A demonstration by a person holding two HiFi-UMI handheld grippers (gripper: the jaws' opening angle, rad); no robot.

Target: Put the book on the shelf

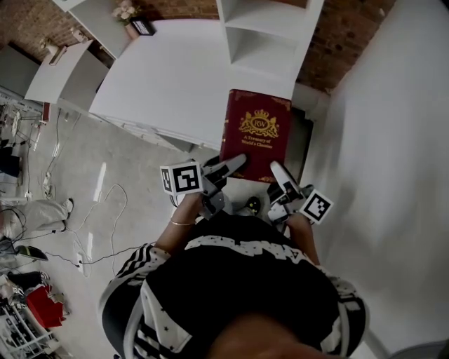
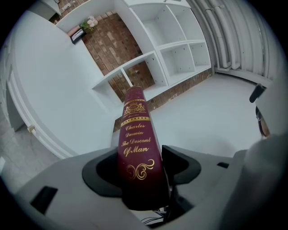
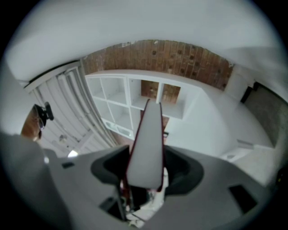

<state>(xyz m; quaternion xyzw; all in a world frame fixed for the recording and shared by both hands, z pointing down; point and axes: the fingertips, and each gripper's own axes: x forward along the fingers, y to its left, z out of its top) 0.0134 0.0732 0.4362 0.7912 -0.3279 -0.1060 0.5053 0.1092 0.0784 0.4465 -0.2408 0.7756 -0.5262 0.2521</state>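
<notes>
Two hand-held grippers are sharing one load: a dark red hardcover book (image 1: 256, 133) with a gold crest on its cover.

- The left gripper (image 1: 235, 165) is clamping the book's near left corner. In the left gripper view its dark pads are pressing on both sides of the spine, with gold lettering running up between them.
- The right gripper (image 1: 279, 174) is clenching the near right side. In the right gripper view the pale page edge is sitting squeezed between its jaws, with the red boards showing as thin lines on either side.
- The book is being held up between the two grippers, cover facing the head camera and long axis pointing away from the person.
- In the head view its far edge is lying just beside the lowest visible opening of a white open-compartment shelf unit (image 1: 270, 38). The book is sitting outside the compartments.
- A red brick wall (image 1: 347, 31) is showing behind the shelf unit.
- A white tabletop (image 1: 175, 70) is stretching away to the left of the shelf unit, with a small pot of pale flowers (image 1: 126, 14) standing at its far corner.
- A black top with white stripes (image 1: 238, 294) is filling the bottom of the head view.
- A thin bracelet (image 1: 181, 223) is circling the person's left wrist.
- Loose cables (image 1: 91, 210) are trailing over the grey floor at left.
</notes>
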